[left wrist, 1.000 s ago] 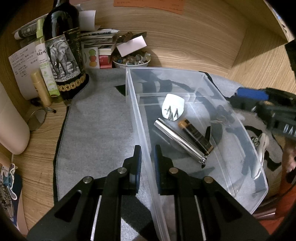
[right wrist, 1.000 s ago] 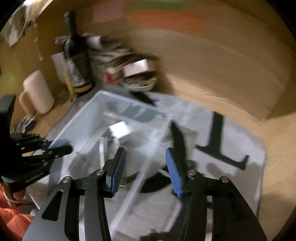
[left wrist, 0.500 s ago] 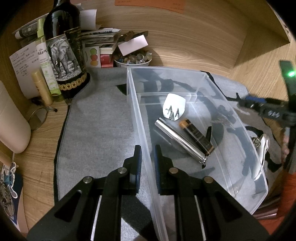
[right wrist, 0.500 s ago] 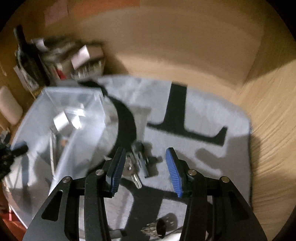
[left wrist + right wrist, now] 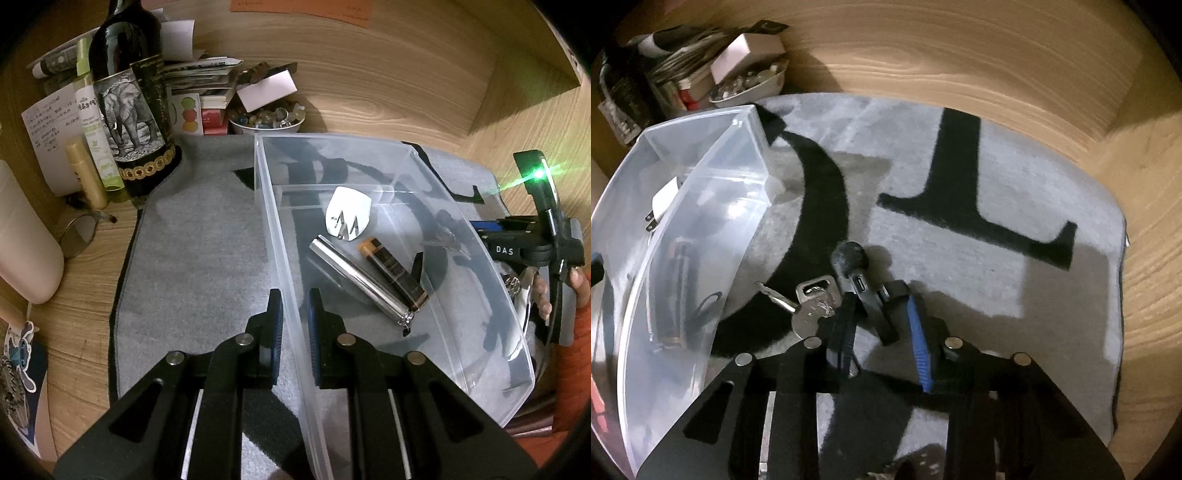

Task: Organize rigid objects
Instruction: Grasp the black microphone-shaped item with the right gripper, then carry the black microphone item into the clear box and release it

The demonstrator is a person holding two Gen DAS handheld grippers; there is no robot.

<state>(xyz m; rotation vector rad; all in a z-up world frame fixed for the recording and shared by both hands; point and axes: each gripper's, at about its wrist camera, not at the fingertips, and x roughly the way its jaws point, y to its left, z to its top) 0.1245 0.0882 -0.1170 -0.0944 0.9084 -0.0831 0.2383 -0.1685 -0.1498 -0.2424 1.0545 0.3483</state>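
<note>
Left wrist view: grey mat (image 5: 199, 236) carries the clear bin (image 5: 476, 258), left gripper (image 5: 294, 317) jaws clamped on its near wall. Right gripper (image 5: 877, 314) jaws straddle, half-spread, a small black device (image 5: 862, 286) beside keys (image 5: 812, 302).

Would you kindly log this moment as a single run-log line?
left gripper: shut on bin wall | right gripper: open, straddling black mic beside keys on mat

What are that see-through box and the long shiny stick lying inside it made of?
The box looks like clear, glossy plastic: the grey mat shows through its thin walls. The stick seems polished metal, perhaps steel, with a mirror-like silver sheen, though chromed plastic can't be ruled out.
</note>
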